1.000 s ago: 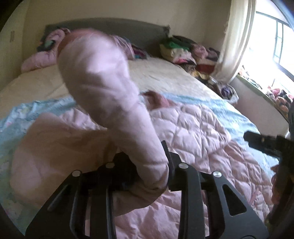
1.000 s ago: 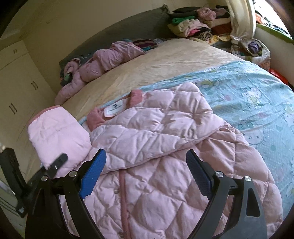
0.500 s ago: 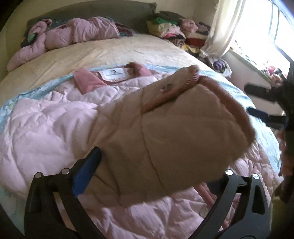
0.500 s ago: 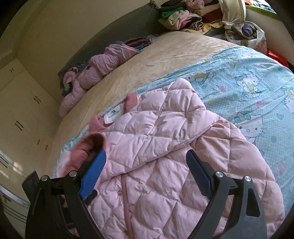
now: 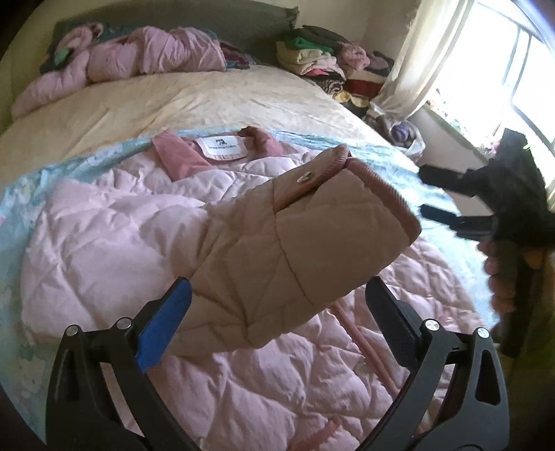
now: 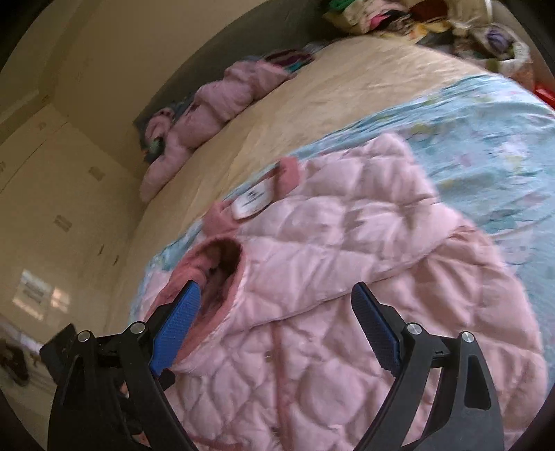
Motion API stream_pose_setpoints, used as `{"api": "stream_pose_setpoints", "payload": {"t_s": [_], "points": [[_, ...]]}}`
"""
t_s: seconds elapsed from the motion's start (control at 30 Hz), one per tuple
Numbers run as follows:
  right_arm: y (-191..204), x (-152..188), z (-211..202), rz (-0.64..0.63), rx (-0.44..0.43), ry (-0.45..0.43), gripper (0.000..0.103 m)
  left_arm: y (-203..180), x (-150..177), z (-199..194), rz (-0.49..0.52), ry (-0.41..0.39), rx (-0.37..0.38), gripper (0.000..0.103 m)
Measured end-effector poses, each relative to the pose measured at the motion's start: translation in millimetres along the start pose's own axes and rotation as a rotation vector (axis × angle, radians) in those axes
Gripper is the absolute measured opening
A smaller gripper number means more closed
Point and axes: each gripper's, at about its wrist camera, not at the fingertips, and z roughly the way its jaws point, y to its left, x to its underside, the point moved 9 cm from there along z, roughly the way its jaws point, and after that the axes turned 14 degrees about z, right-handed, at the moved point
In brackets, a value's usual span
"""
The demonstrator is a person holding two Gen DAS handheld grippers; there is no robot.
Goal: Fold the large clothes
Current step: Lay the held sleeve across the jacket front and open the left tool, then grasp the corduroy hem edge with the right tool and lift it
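Pink quilted fabric is filling both views: a puffer jacket [image 5: 114, 243] is lying spread on a pale blue cartoon-print sheet [image 6: 485, 114] at the near end of a bed [image 5: 208, 100]. From the left wrist camera, the left tool [image 5: 277, 312] is standing wide apart with nothing between its blue-padded fingers [image 5: 163, 329], while one sleeve [image 5: 295, 249] is lying folded across the jacket's body, its ribbed cuff [image 5: 381, 194] and a snap tab pointing toward the window [image 5: 513, 69]. This view alone is showing the right tool [image 5: 440, 194] from outside, dark against the glare at the right edge, a hand [image 5: 499, 277] gripping its handle.

The right wrist camera is looking into the cuff [image 6: 222, 263], showing its darker pink lining beside the left finger of the right tool [image 6: 274, 333], which is also spread wide and holding nothing. Only here are cream wardrobe doors [image 6: 62, 194] appearing at the left.

Both cameras are catching the jacket's white neck label [image 5: 223, 147] and dark pink collar, a second pink jacket [image 5: 138, 59] crumpled by the grey headboard [image 5: 173, 17], and stacked clothes [image 5: 319, 59] in the far corner.
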Motion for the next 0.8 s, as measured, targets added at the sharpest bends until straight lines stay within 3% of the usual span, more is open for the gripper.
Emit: {"api": "stream_pose_setpoints", "payload": {"t_s": [0.2, 0.43, 0.63, 0.8], "points": [[22.6, 8.2, 25.4, -0.004, -0.030, 0.077, 0.088, 38.9, -2.1, -28.7, -0.106, -0.077, -0.040, 0.094], [17.1, 10.6, 48.7, -0.012, 0.031, 0.111, 0.088, 108.1, 9.1, -60.0, -0.272, -0.146, -0.207, 0.094], [-6.4, 8.9, 73.1, 0.054, 0.061, 0.129, 0.087, 167.3, 37.2, -80.0, -0.386, -0.126, -0.391, 0.094], [-19.9, 8.0, 88.7, 0.086, 0.079, 0.114, 0.056, 195.9, 54.2, -90.3, -0.481, -0.137, -0.418, 0.094]]}}
